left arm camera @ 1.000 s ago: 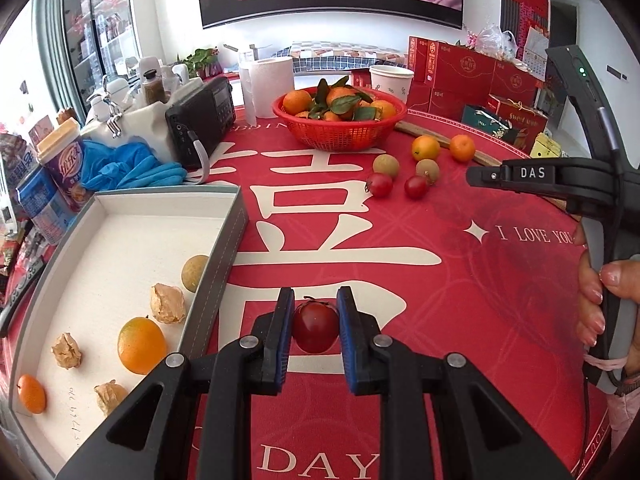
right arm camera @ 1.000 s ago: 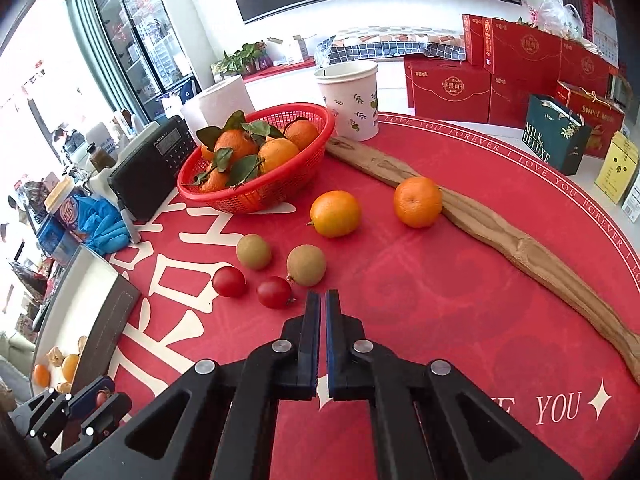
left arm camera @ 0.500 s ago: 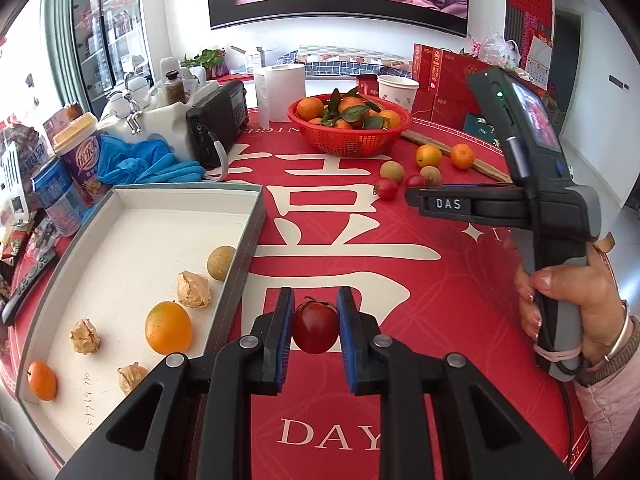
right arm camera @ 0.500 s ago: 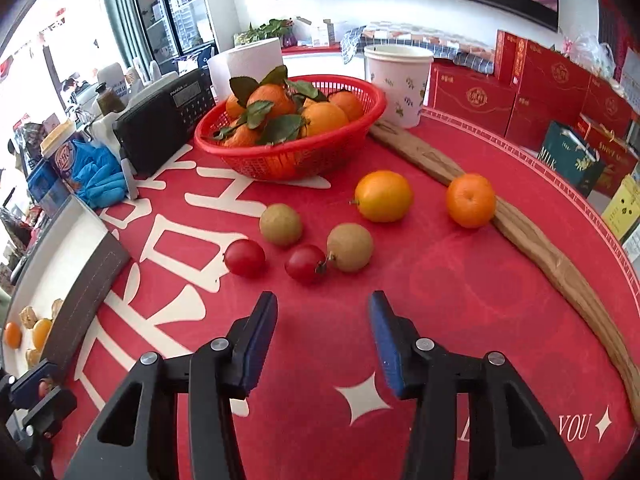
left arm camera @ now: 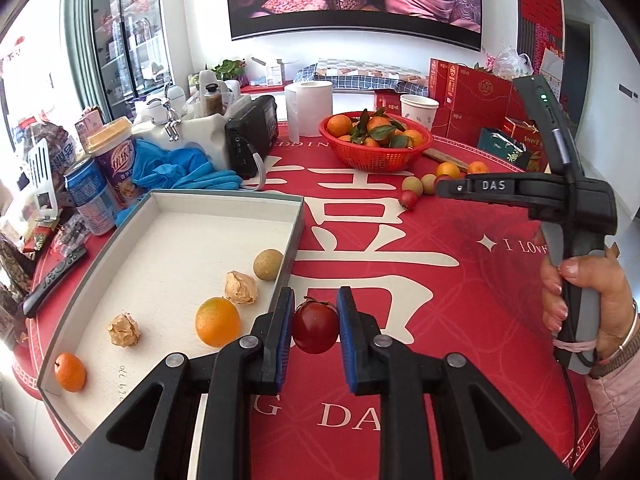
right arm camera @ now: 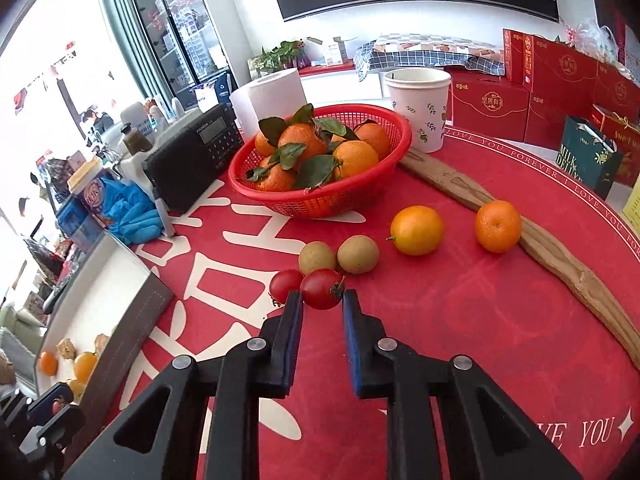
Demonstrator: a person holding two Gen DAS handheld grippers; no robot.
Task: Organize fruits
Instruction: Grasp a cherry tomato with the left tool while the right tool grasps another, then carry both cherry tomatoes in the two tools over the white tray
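Note:
My left gripper point(left arm camera: 314, 308) is shut on a dark red cherry tomato point(left arm camera: 315, 326), held above the red cloth just right of the white tray's point(left arm camera: 224, 196) rim. The tray holds an orange point(left arm camera: 218, 322), a small tangerine point(left arm camera: 70, 372), a brown longan point(left arm camera: 268, 265) and husked fruits point(left arm camera: 241, 288). My right gripper point(right arm camera: 322, 306) has its jaws closing on a second cherry tomato point(right arm camera: 322, 289), and the pad tips press its sides. Another tomato point(right arm camera: 285, 284) touches it on the left. Two longans point(right arm camera: 358, 254) lie just behind.
A red basket point(right arm camera: 320, 200) of leafy tangerines stands at the back. An orange point(right arm camera: 417, 230) and a tangerine point(right arm camera: 498, 226) lie beside a long wooden stick point(right arm camera: 560, 256). A radio point(right arm camera: 192, 160), blue gloves point(left arm camera: 180, 172), cans and a paper cup point(right arm camera: 418, 108) crowd the far side.
My right gripper opened wide, moved forward to the loose tomatoes and closed around one. My left gripper lifted slightly with its tomato and drifted toward the tray's edge.

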